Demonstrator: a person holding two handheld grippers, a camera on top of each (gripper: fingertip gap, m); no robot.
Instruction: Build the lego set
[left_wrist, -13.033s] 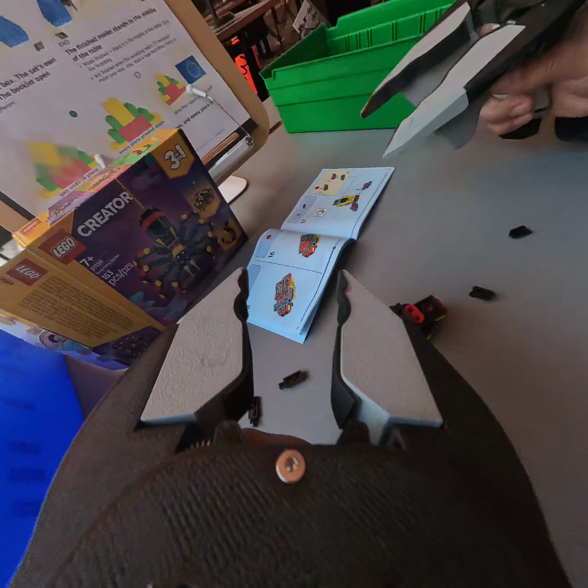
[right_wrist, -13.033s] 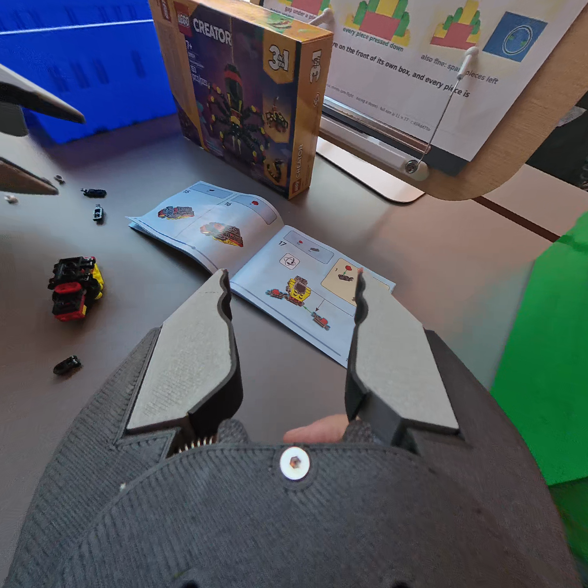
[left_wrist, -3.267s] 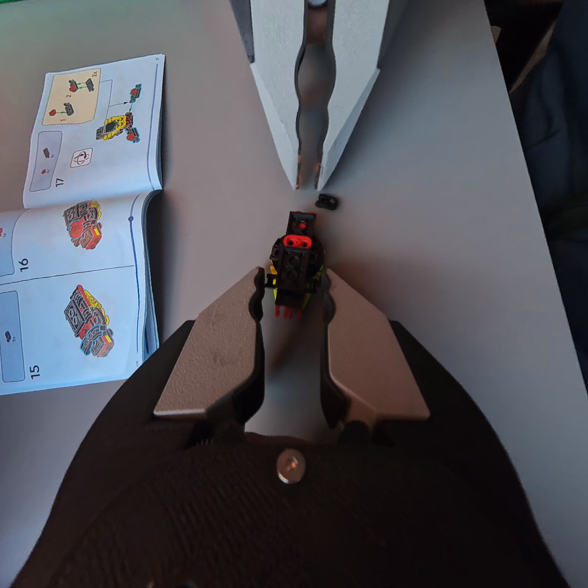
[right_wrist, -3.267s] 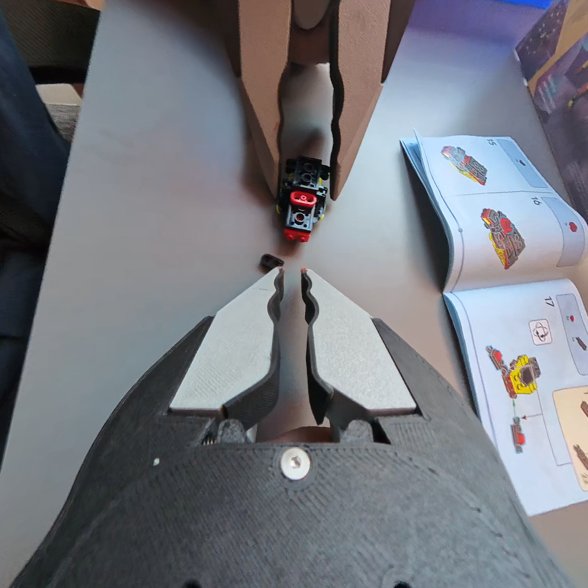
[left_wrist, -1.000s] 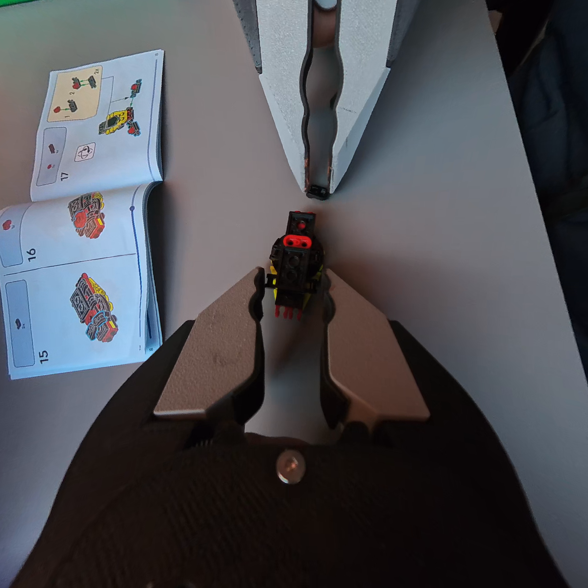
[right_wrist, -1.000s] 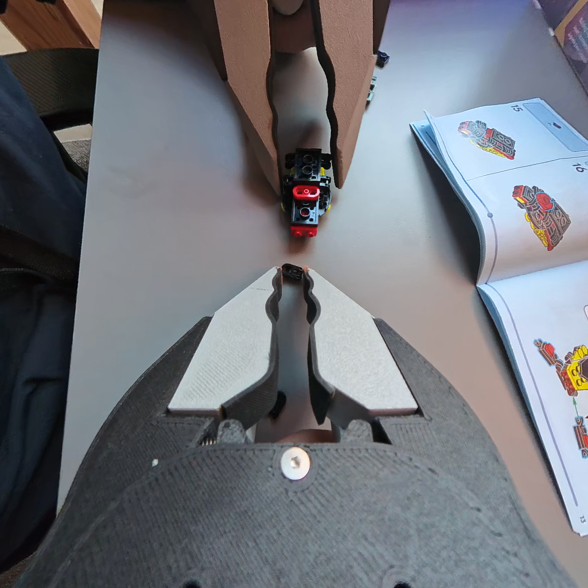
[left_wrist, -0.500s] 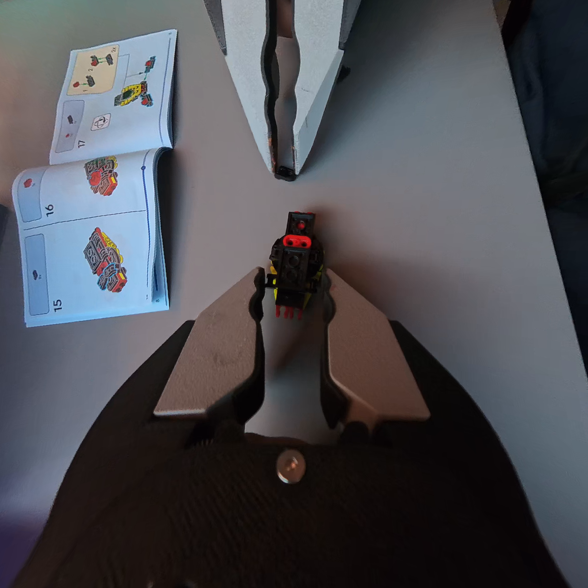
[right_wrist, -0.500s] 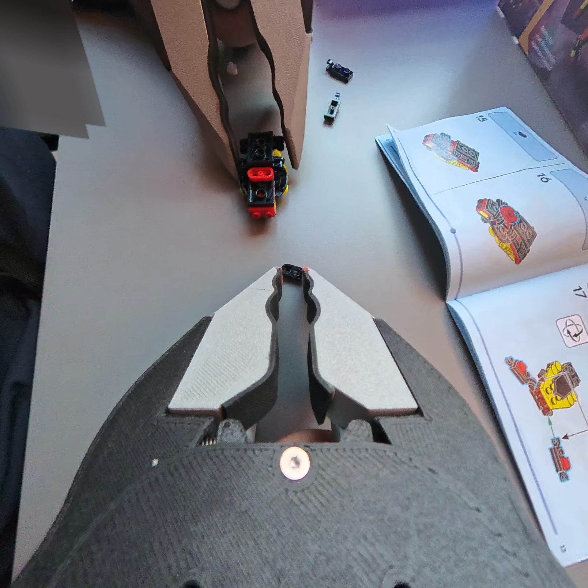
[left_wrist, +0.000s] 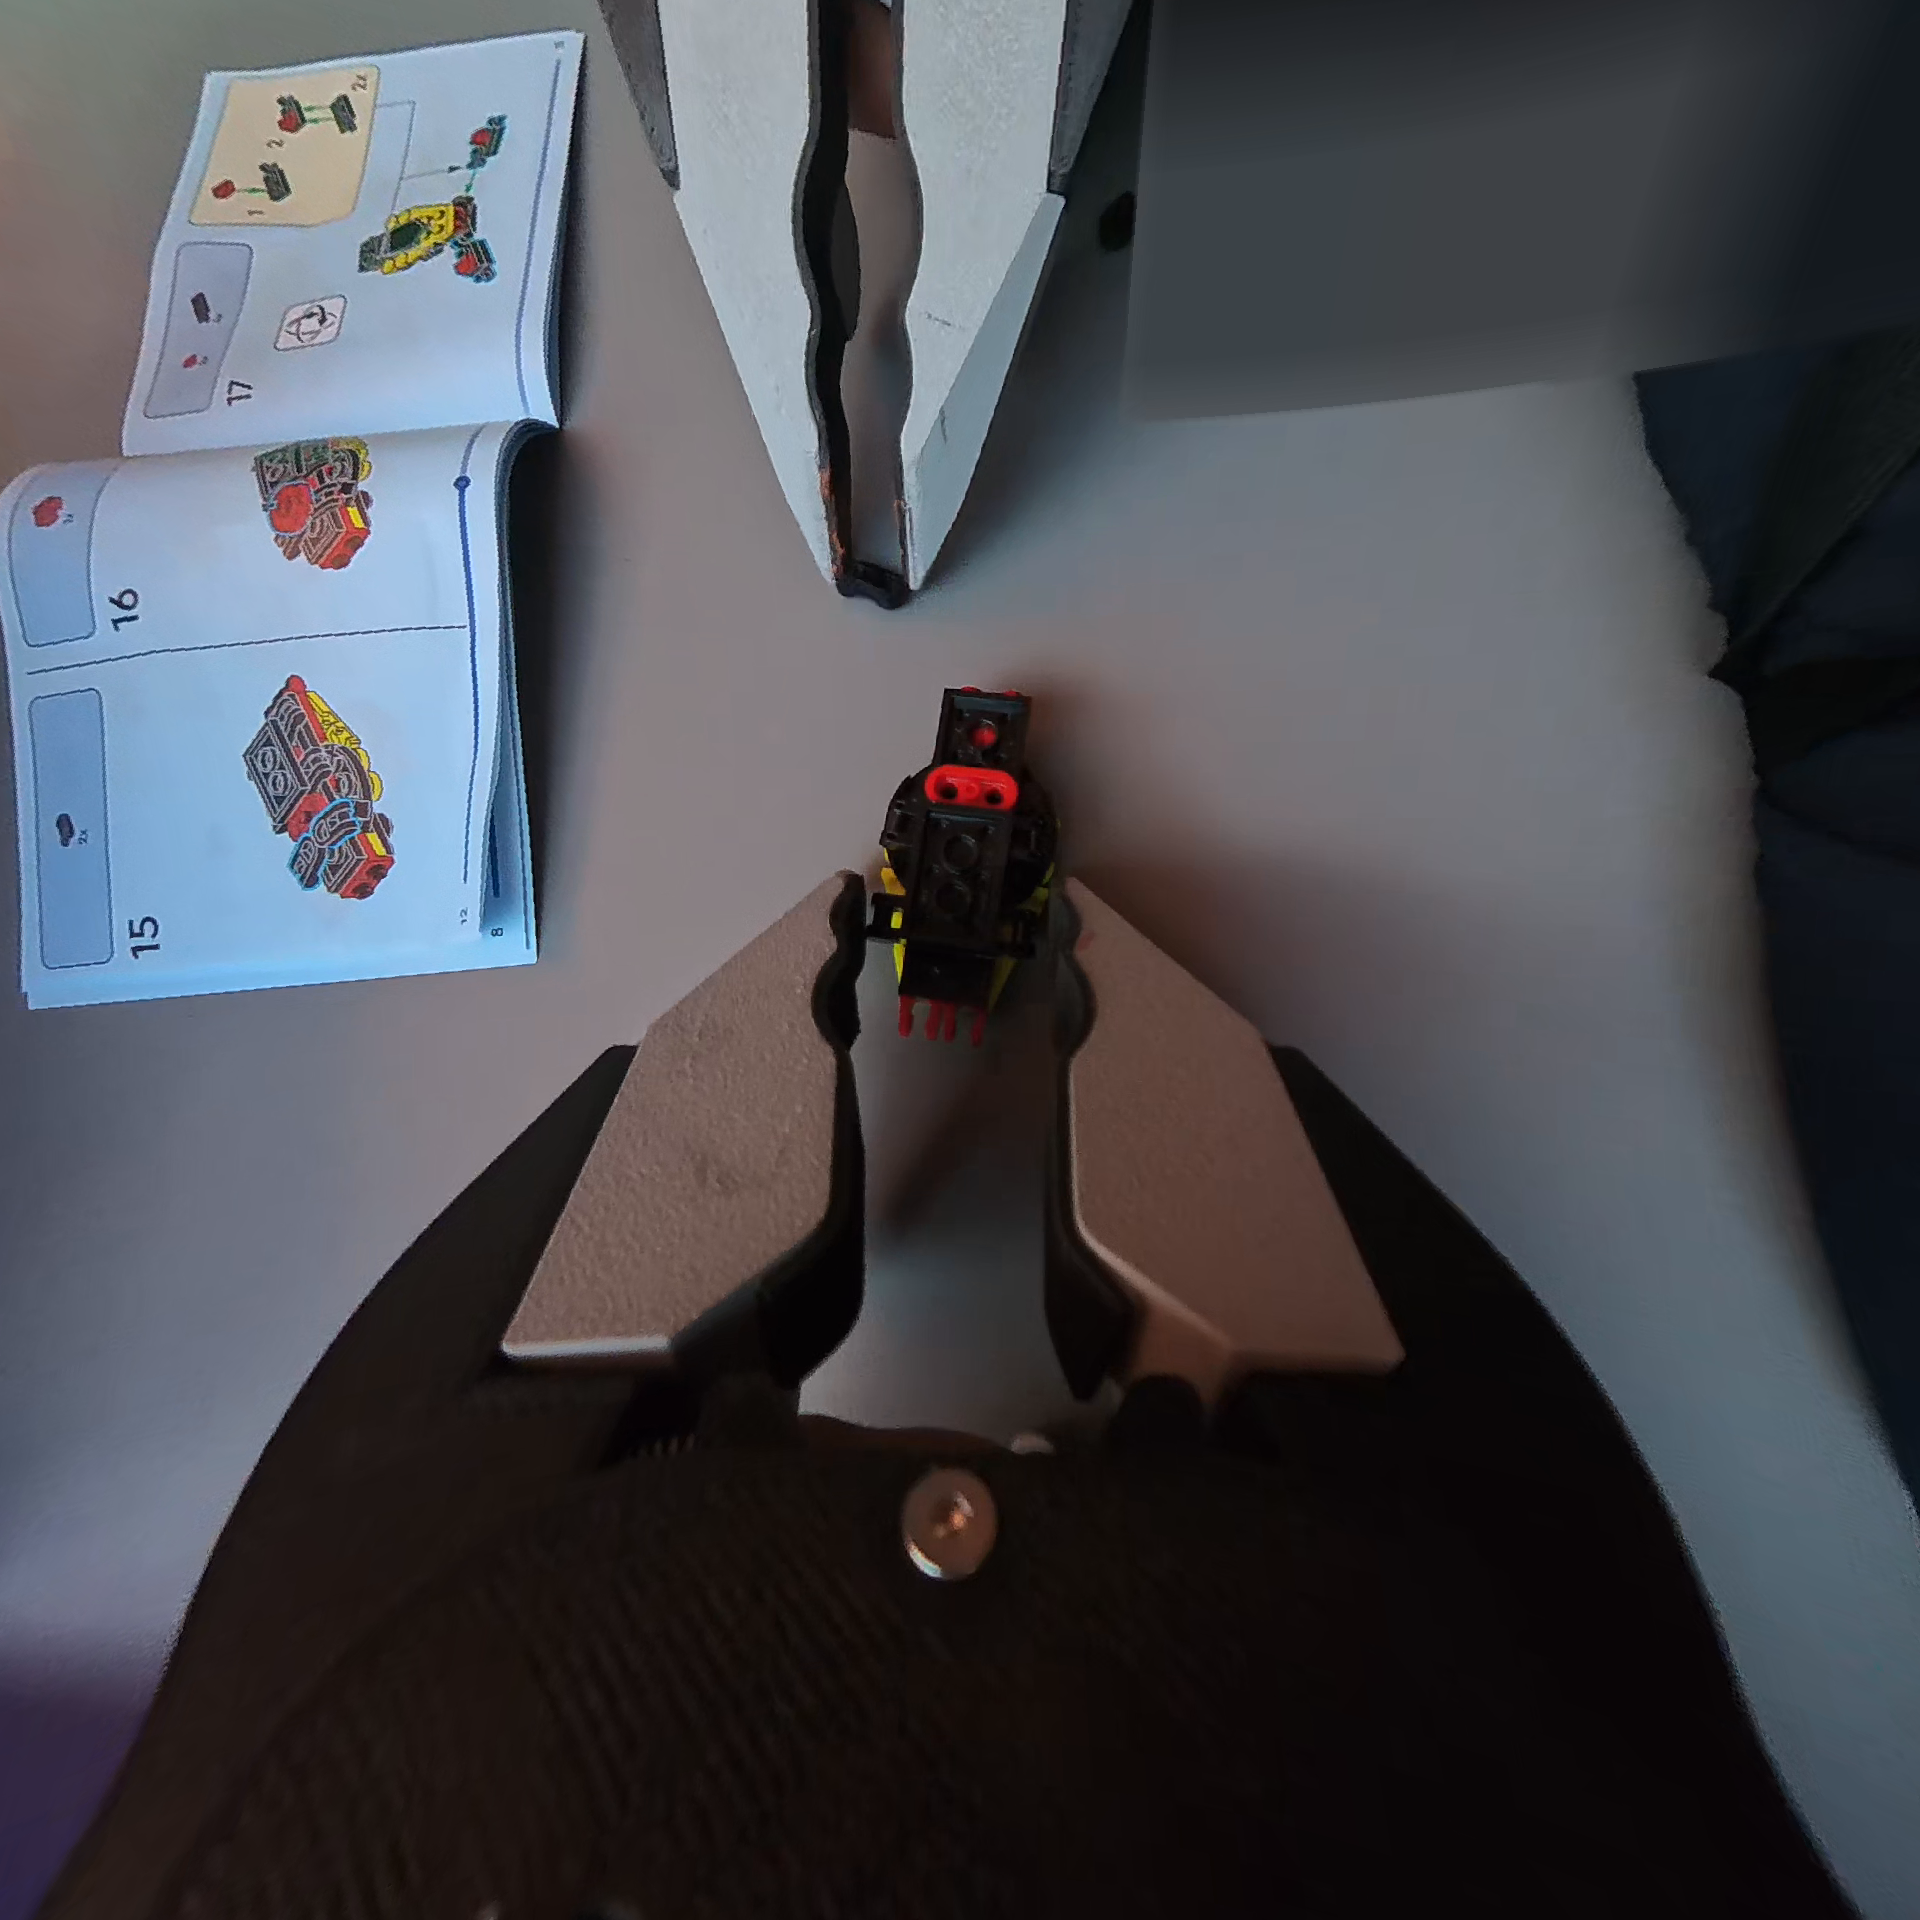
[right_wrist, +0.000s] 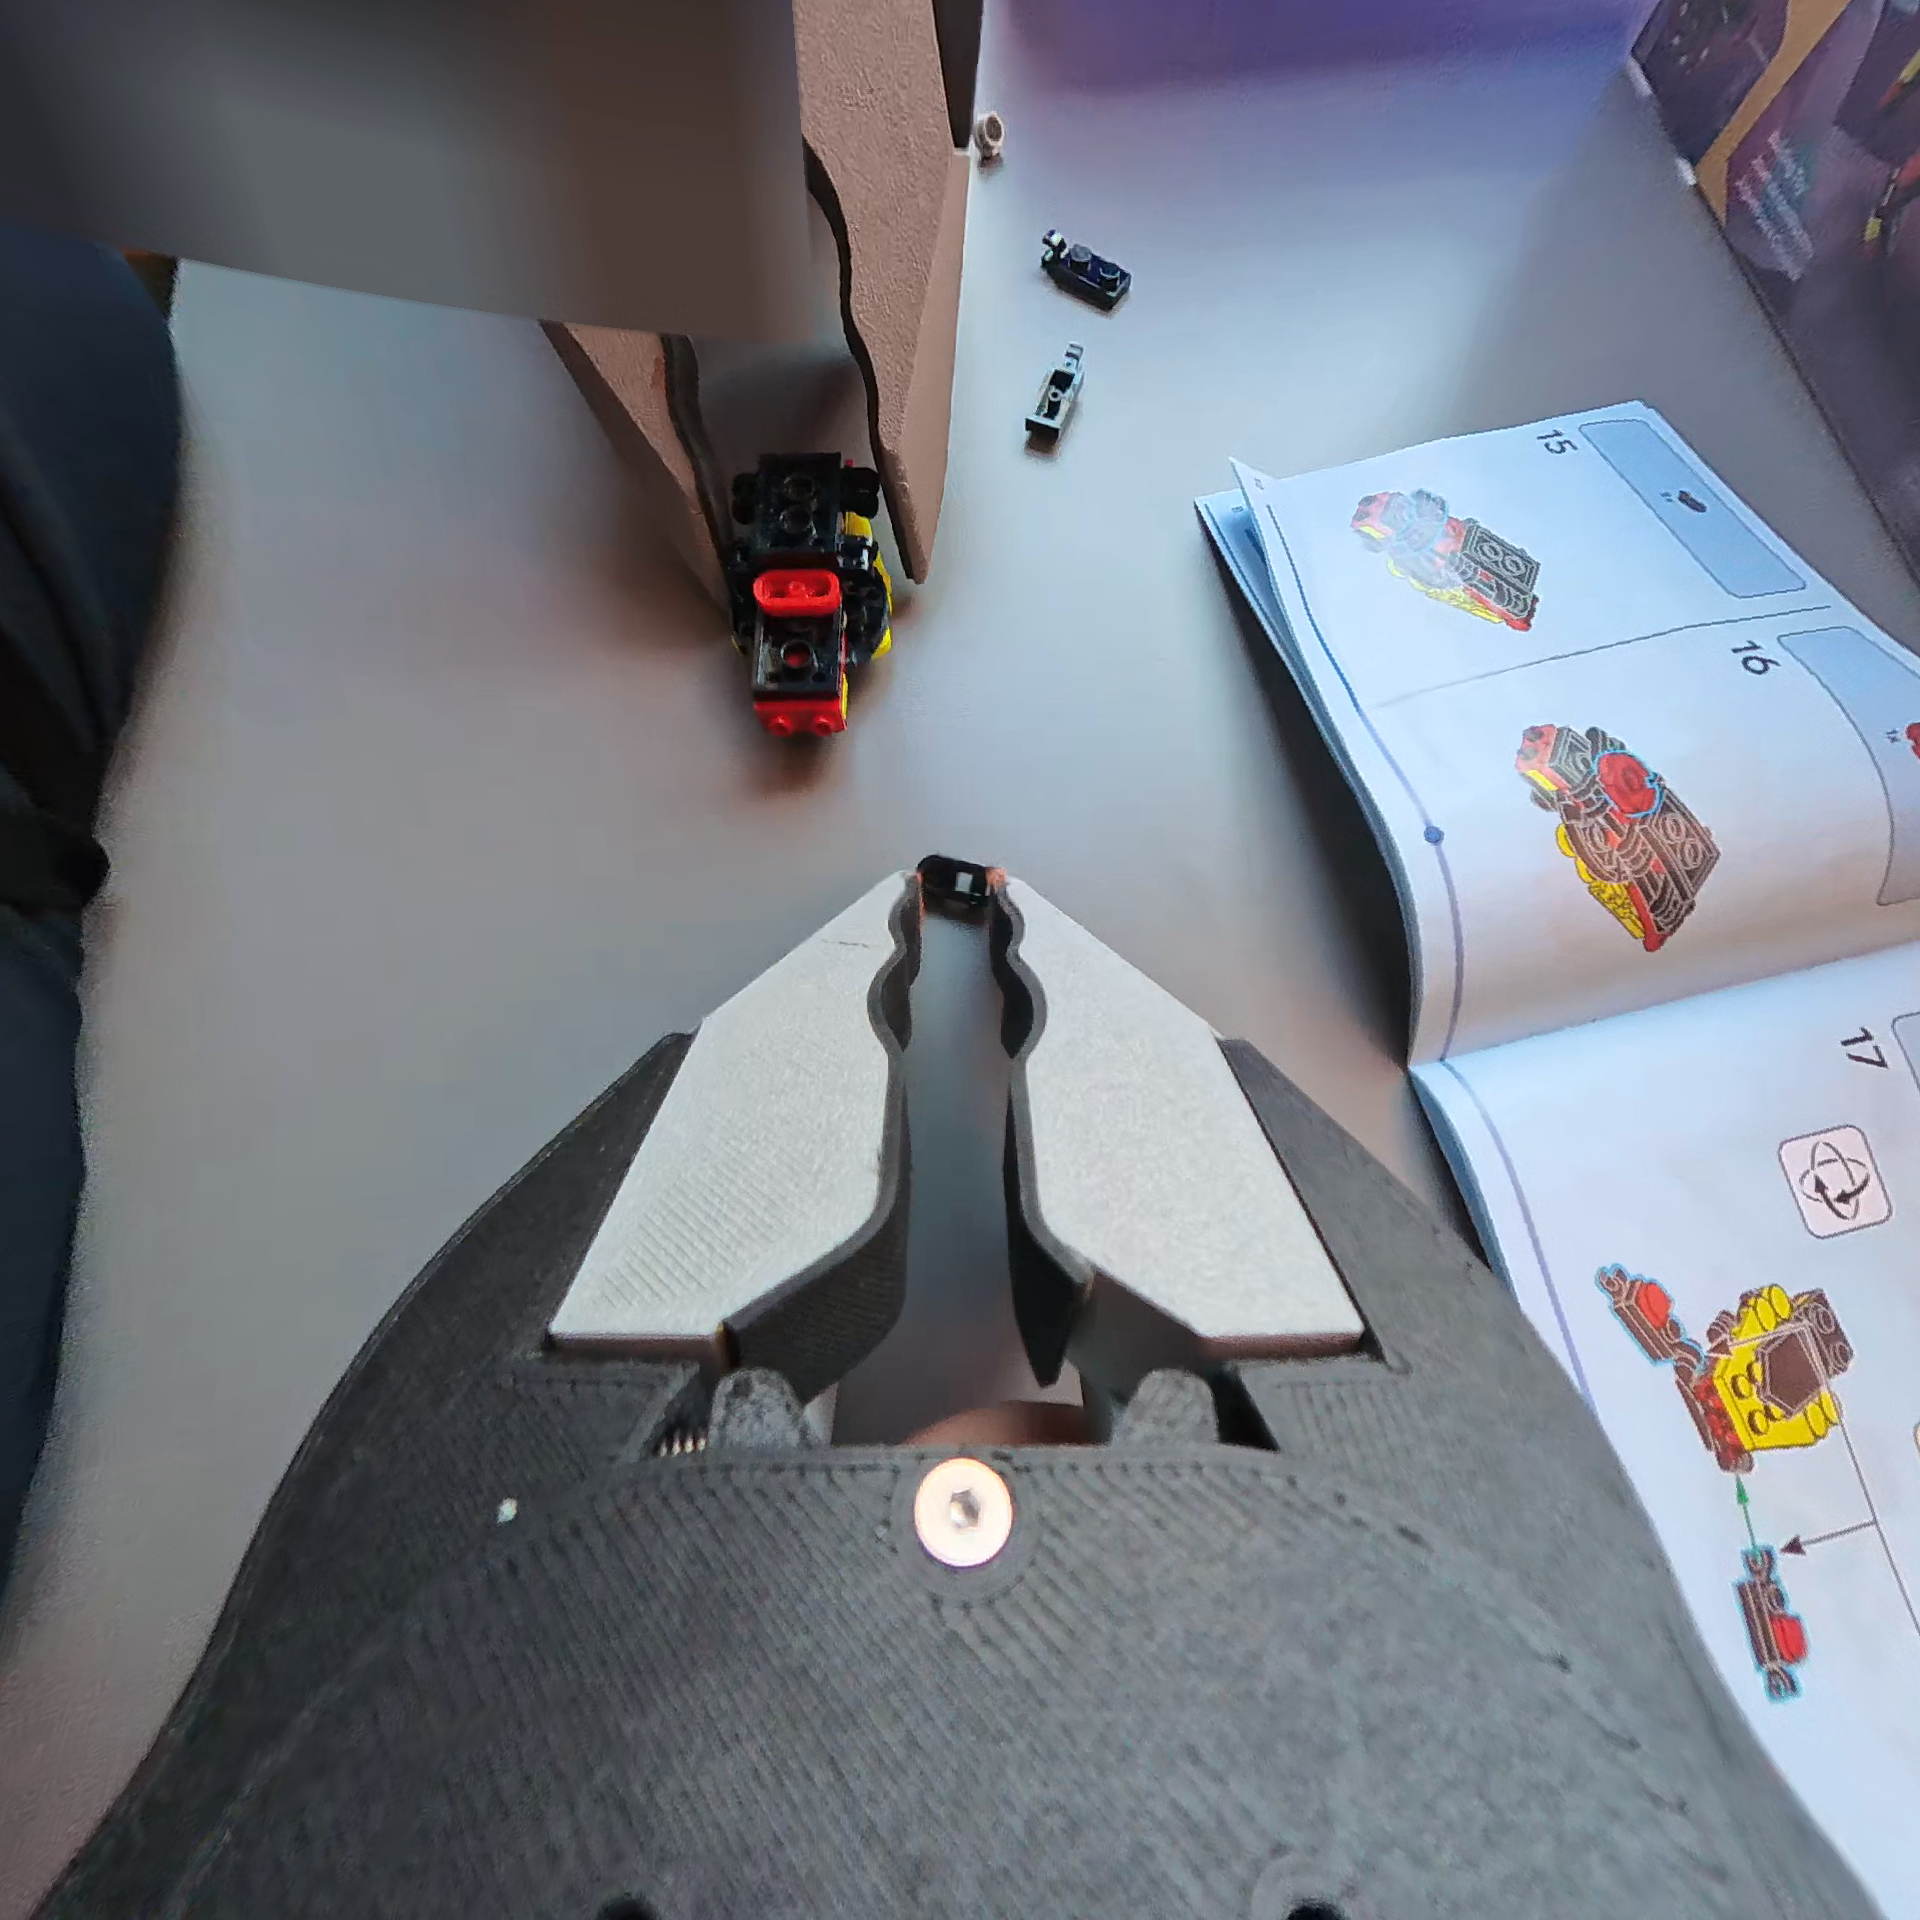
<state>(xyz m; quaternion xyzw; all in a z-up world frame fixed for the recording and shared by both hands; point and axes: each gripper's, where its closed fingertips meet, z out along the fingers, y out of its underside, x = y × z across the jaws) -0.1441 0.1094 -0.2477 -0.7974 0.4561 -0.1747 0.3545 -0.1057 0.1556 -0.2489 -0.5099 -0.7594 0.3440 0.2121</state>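
Note:
My left gripper (left_wrist: 956, 914) is shut on the black, red and yellow lego model (left_wrist: 966, 842), which rests on the grey table; both also show in the right wrist view, the model (right_wrist: 805, 597) between the brown fingers (right_wrist: 894, 343). My right gripper (right_wrist: 956, 883) is shut on a small black lego piece (right_wrist: 956, 881) at its tips, held a short way in front of the model. In the left wrist view the right gripper (left_wrist: 873, 582) points toward the model with the small black piece (left_wrist: 875, 588) at its tip.
An open instruction booklet lies beside the work spot (left_wrist: 281, 582) (right_wrist: 1621, 831). Two small dark loose pieces (right_wrist: 1086, 270) (right_wrist: 1055, 395) and a tiny grey piece (right_wrist: 989, 127) lie on the table behind the left gripper. A dark box (right_wrist: 1808, 166) sits at the far right. The table edge (left_wrist: 1714, 665) runs nearby.
The right gripper, still holding the small black piece, has drawn back from the model and shifted sideways, so the gap has grown. The left gripper has kept its grip on the model.

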